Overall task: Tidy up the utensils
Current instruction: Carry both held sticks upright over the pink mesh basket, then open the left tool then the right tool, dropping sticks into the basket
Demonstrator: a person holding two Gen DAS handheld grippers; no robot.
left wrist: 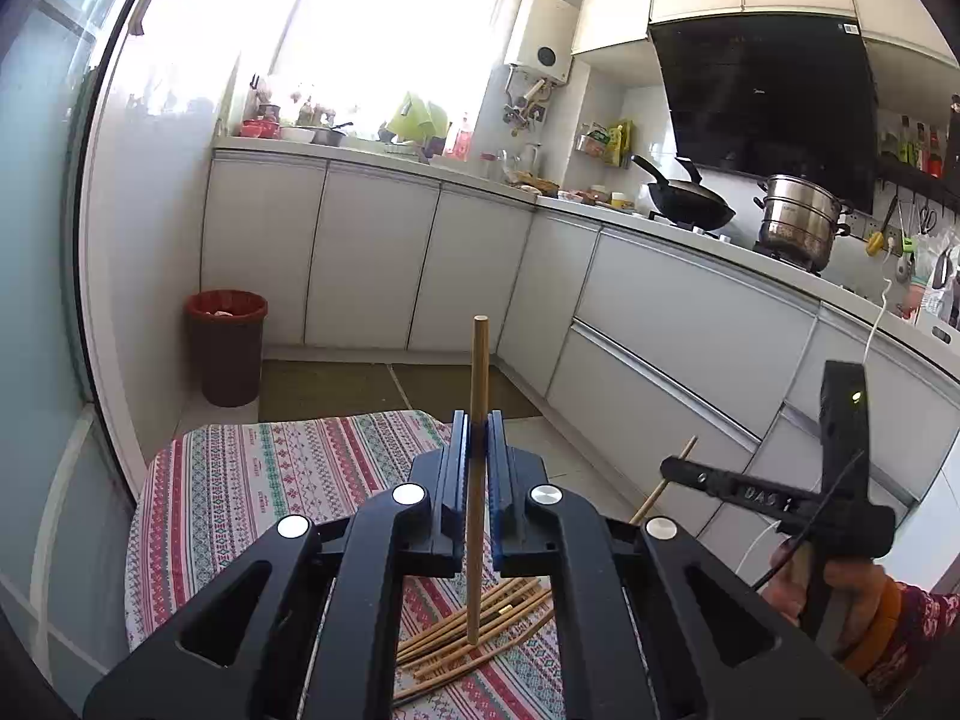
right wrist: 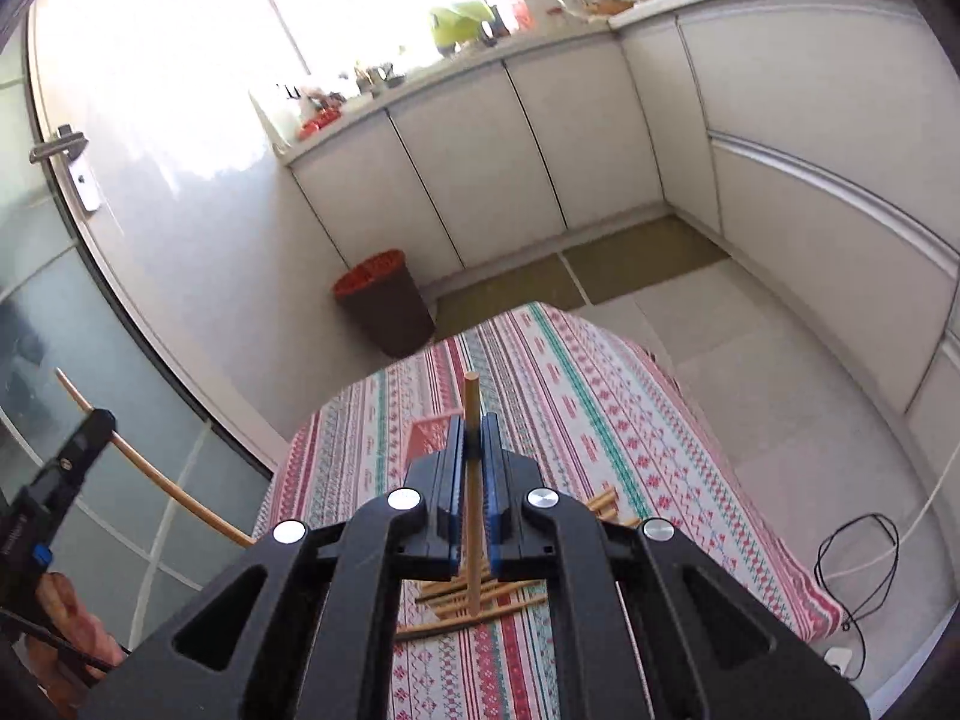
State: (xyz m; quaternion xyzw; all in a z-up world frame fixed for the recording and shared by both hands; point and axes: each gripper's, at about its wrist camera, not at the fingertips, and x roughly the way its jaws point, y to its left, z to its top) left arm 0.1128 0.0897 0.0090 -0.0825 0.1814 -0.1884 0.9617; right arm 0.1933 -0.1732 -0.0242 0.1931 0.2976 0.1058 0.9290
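My left gripper [left wrist: 478, 429] is shut on a wooden chopstick [left wrist: 478, 372] that stands upright between its blue pads, above the table. My right gripper [right wrist: 474, 429] is likewise shut on another wooden chopstick [right wrist: 471, 408], held upright. In the left wrist view the right gripper [left wrist: 672, 468] shows at the lower right with its chopstick [left wrist: 675, 471] slanting out. The left gripper [right wrist: 90, 426] appears at the left of the right wrist view with its chopstick [right wrist: 156, 474]. A pile of several loose chopsticks [left wrist: 474, 642] lies on the patterned tablecloth [left wrist: 288, 474] beneath both grippers, also seen as chopsticks [right wrist: 480, 600].
A pink basket [right wrist: 429, 435] sits on the tablecloth [right wrist: 570, 396] just beyond the right gripper. A dark bin with a red liner [left wrist: 227, 348] stands on the floor. White cabinets [left wrist: 690, 324] run along the right. A glass door [right wrist: 90, 360] is at the left. Cables [right wrist: 858, 564] lie on the floor.
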